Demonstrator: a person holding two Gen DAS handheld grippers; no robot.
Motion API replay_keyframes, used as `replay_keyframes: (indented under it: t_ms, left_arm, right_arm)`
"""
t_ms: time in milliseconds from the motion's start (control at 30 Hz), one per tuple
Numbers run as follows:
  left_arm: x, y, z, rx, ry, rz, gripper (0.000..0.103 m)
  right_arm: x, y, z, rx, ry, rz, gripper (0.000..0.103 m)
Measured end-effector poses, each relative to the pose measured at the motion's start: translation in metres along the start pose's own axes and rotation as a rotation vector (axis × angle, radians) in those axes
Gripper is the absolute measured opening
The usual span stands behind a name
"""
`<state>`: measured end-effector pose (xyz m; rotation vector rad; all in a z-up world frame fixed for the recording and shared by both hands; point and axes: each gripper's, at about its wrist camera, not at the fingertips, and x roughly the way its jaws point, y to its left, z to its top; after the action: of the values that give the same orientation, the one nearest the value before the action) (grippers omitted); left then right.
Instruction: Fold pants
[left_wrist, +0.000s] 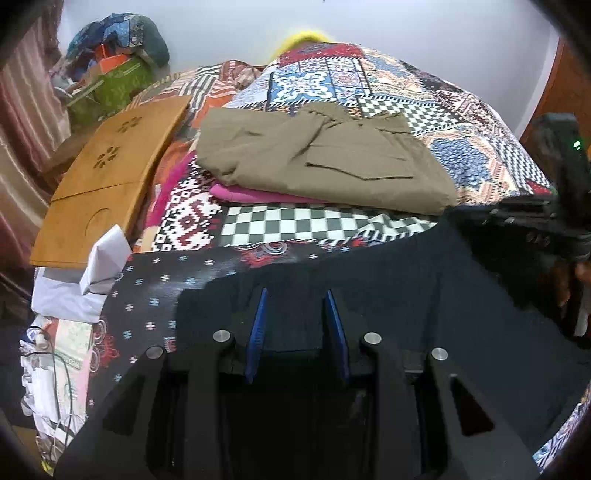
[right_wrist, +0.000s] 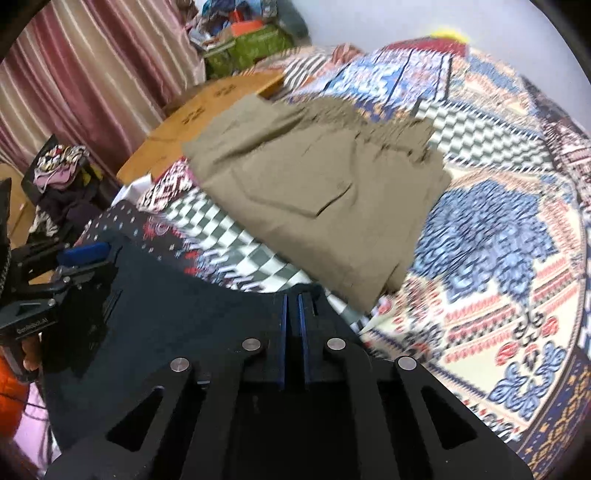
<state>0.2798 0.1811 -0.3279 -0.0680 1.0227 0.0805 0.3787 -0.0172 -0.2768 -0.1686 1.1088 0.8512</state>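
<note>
The dark navy pants (left_wrist: 388, 280) lay spread on the bed right under my tongs, at six o'clock in both wrist views, their far edge running across the patchwork bedspread (left_wrist: 461, 110). My left tongs (left_wrist: 295, 325) stood partly apart over the dark cloth, with fabric between the blue pads (left_wrist: 258, 325); I could not tell whether they pinched it. My right tongs (right_wrist: 293, 332) were clenched, the two blue pads nearly meeting on the edge of the pants.

At twelve o'clock from the dark pants sat one folded khaki pair (left_wrist: 321, 158), stacked on one pink folded garment (left_wrist: 251, 194), of which only an edge showed. That made two pairs of pants that I could count, and one pink piece.

At ten o'clock one wooden lap tray (left_wrist: 110, 177) rested on the bed's left edge, with a white paper bag (left_wrist: 103, 258) just beside its near corner. Beyond it, at eleven o'clock, a green box (left_wrist: 118, 85) held an orange box and loose cloth. Striped curtains (right_wrist: 92, 74) hung behind.

Open bedspread lay at two to four o'clock, right of the khaki pair.
</note>
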Motion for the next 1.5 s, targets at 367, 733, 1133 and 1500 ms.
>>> replay_keyframes:
  t_ms: [367, 733, 1133, 1500]
  left_arm:
    - [-0.002, 0.003, 0.007, -0.028, 0.019, -0.003, 0.033]
    - [-0.097, -0.027, 0.009, -0.033, -0.125, 0.001, 0.044]
    - [-0.195, -0.14, -0.004, 0.091, -0.326, -0.115, 0.079]
    - [-0.176, -0.26, -0.022, 0.217, -0.243, -0.263, 0.089]
  right_arm:
    - [-0.035, -0.021, 0.003, 0.074, -0.06, -0.103, 0.005]
    - [-0.166, -0.012, -0.052, 0.007, -0.199, -0.304, 0.038]
    - [-0.292, -0.012, -0.157, 0.104, -0.328, -0.471, 0.042]
    - [-0.318, -0.039, -0.272, 0.333, -0.317, -0.504, 0.057]
